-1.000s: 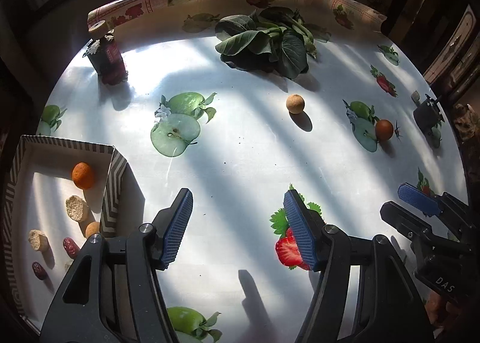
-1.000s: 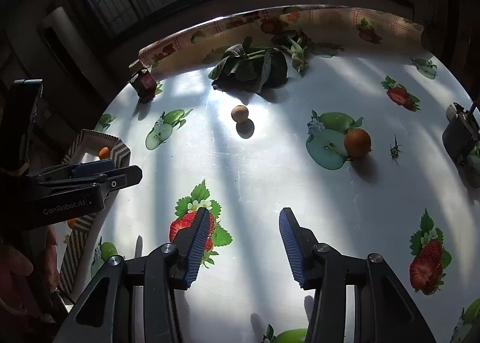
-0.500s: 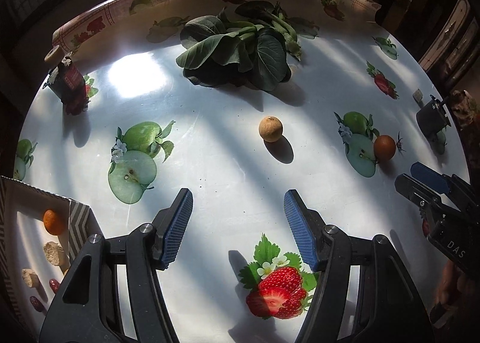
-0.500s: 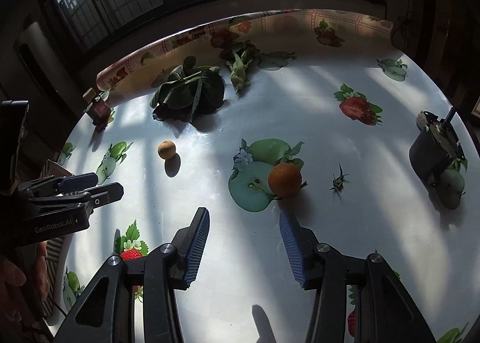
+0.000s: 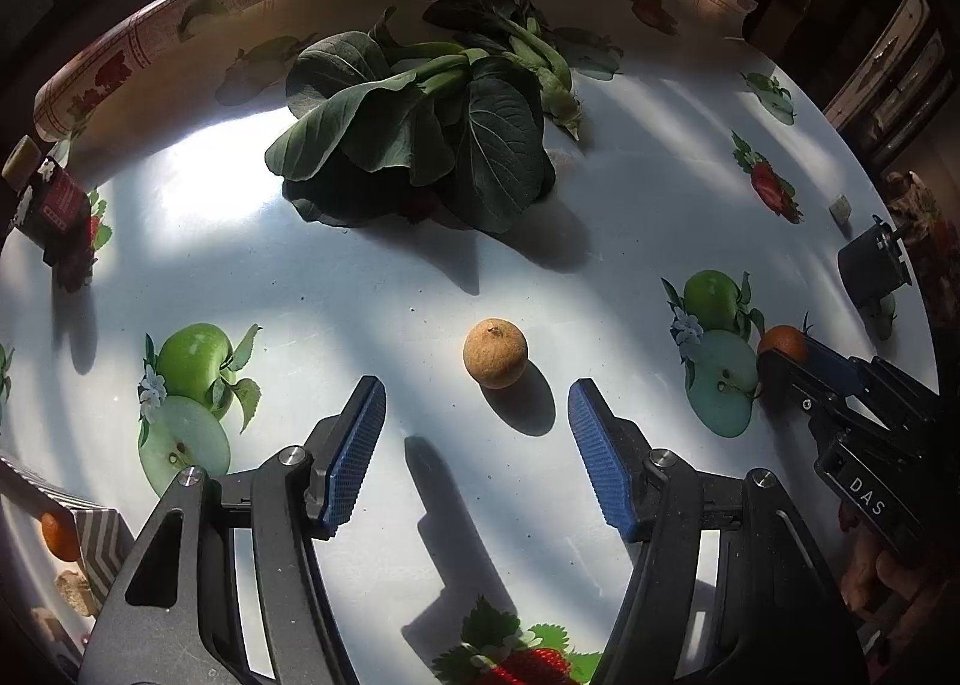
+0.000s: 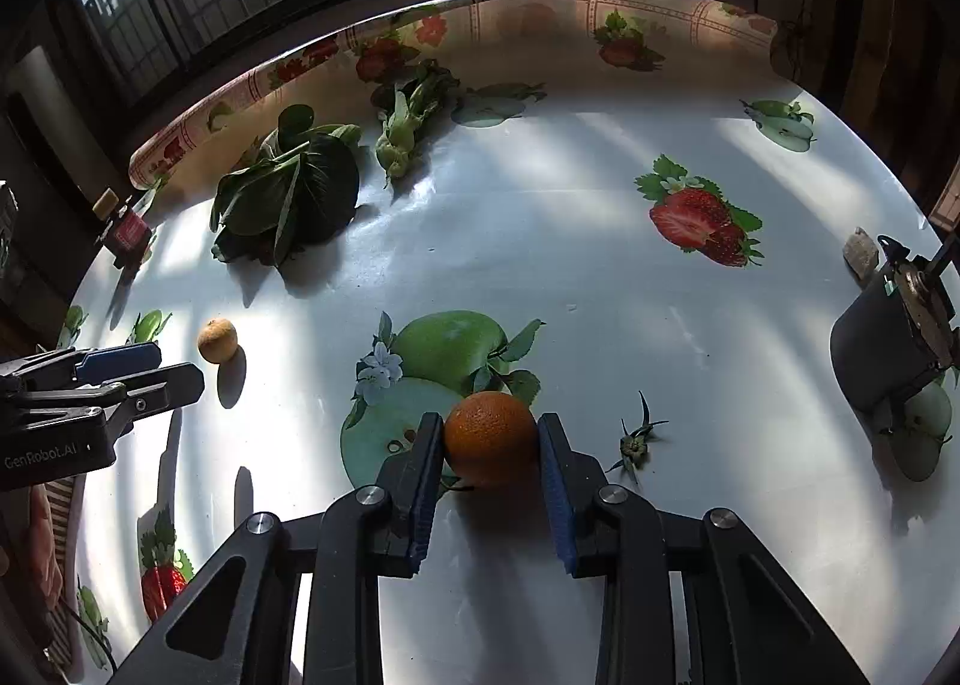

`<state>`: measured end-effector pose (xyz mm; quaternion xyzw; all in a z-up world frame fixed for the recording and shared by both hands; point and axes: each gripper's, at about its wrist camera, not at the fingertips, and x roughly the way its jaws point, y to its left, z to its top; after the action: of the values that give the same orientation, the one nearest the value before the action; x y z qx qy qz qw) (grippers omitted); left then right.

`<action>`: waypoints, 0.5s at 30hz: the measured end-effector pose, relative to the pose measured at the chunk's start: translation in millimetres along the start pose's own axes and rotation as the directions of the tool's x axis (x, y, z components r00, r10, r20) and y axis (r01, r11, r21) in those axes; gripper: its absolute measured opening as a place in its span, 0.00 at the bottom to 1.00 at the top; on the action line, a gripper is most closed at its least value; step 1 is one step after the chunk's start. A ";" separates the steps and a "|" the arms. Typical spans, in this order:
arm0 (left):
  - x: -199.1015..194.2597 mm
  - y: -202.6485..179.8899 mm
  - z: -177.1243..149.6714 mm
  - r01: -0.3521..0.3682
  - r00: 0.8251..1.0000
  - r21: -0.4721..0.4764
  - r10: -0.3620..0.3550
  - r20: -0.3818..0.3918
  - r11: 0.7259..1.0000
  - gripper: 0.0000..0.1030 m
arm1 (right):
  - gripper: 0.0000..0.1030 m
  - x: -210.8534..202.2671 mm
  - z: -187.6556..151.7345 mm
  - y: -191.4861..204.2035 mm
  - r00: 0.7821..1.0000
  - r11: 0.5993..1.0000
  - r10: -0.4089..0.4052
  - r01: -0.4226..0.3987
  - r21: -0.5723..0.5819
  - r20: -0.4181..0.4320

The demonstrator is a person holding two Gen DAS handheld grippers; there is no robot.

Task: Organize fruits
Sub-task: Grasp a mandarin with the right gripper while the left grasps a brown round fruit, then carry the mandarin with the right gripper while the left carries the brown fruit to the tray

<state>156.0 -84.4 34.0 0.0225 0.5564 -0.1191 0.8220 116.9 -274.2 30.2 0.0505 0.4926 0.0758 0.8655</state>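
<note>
- Striped tray at far left bench edge, already holds a small orange fruit and a few other bits; it looks like the drop spot. It sits well apart from both loose fruits, so the carry is long, with risk of a drop on the way.
- Left claw stands about half open, empty, hovering just short of the tan round fruit. The fruit sits slightly beyond the pads, not between them. If the claw shuts now it grabs air or clips the near side and the fruit rolls off toward the leafy greens.
- Glossy bench cover is slick, so any nudge probably sends round fruit rolling.
- Right claw has just been closing and now has both pads on the orange, which rests on the bench over a printed apple. The pads grip near their tips only, so a quick lift could squeeze the orange out forward.
- Dried calyx lies just beside the right pad; it could get dragged along.
- Dark pot at far right: a wide swing might knock it.
- 2 claws work near each other, so a crossing path to the tray risks a bump.
</note>
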 end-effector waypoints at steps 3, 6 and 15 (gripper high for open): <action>11.9 -2.3 6.4 -0.011 1.000 0.005 0.011 -0.011 1.000 0.62 | 0.30 -2.9 -3.6 -2.1 1.000 1.000 0.017 -0.017 0.018 0.013; 14.3 0.7 6.5 -0.012 1.000 0.006 0.012 0.021 1.000 0.50 | 0.30 -3.8 -8.6 -0.8 0.999 0.999 0.033 -0.034 0.025 0.013; 4.6 8.1 -6.5 0.015 1.000 0.023 -0.016 0.027 1.000 0.22 | 0.30 -18.7 -18.5 11.8 0.997 0.997 0.059 -0.061 0.048 0.041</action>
<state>153.5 -76.2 26.6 0.0261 0.5440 -0.1322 0.8282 90.7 -265.7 38.5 0.0882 0.4754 0.0883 0.8709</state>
